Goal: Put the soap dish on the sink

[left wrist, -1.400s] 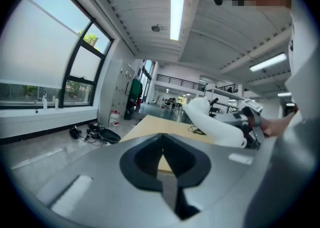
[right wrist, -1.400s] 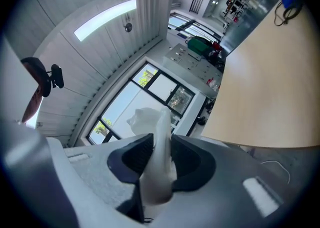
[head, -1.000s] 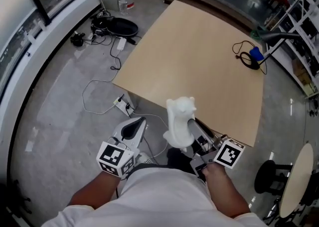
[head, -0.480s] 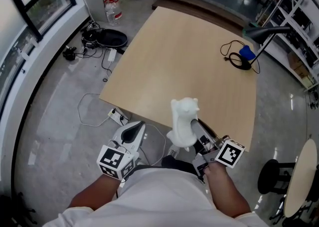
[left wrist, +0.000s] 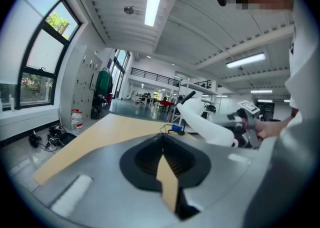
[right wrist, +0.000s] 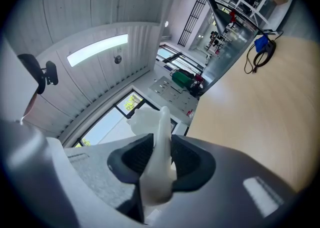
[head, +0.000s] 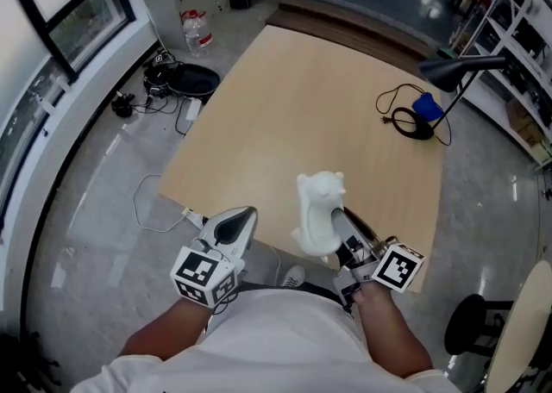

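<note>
Two grippers hang at the near edge of the pale wooden table (head: pixel 302 115), whose top lies wide and bare ahead of them. Only a black desk lamp (head: pixel 450 69) and a coiled cable (head: pixel 404 121) sit by its far right edge. Left of the table, grey floor runs to the window wall, with loose cables (head: pixel 155 90) and a water bottle (head: pixel 197 31). The right gripper (head: pixel 338 233) is clamped on the soap dish (head: pixel 317 208), held in the air over the table's near edge. It is white, matte and curved, its lobed end rising clear of the jaws. The left gripper (head: pixel 236 224) is empty, jaws together.
</note>
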The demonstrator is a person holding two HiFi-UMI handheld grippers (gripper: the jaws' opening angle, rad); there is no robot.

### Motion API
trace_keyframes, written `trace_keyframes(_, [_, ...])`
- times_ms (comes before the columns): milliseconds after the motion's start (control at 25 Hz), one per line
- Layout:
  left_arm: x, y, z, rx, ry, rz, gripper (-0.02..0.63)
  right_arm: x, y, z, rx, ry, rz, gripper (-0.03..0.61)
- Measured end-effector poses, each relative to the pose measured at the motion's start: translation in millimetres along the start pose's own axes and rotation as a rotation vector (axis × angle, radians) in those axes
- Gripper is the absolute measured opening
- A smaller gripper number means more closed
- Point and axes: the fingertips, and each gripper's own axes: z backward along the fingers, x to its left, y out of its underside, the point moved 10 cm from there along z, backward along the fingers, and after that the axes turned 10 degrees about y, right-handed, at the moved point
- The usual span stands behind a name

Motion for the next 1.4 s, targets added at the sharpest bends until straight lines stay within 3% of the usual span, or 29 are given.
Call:
trace_keyframes(400, [-3.0, -1.7, -44.8, 0.042, 0.027, 0.006, 0.008, -33.1, -20.8, 0.3, -0.012, 0.031, -0.027, 0.114])
trace_keyframes(840, [45.3, -12.0, -48.1, 0.087, 0.127, -0.011, 0.008, -13.4, -6.4, -25.8, -0.096, 0.109, -0.059, 0.114])
trace_keyframes(1200, [92.6, -18.8, -42.3, 0.122, 0.196, -0.026, 0.008, -2.4, 9.9, -65.3, -0.109, 0.283, -0.011, 0.114])
trace_keyframes(1400, [113.4, -7.4, -42.6, 0.177, 0.233, -0.024, 0.008, -22.4, 30.6, -90.5, -0.096, 0.419, -0.105, 0.114])
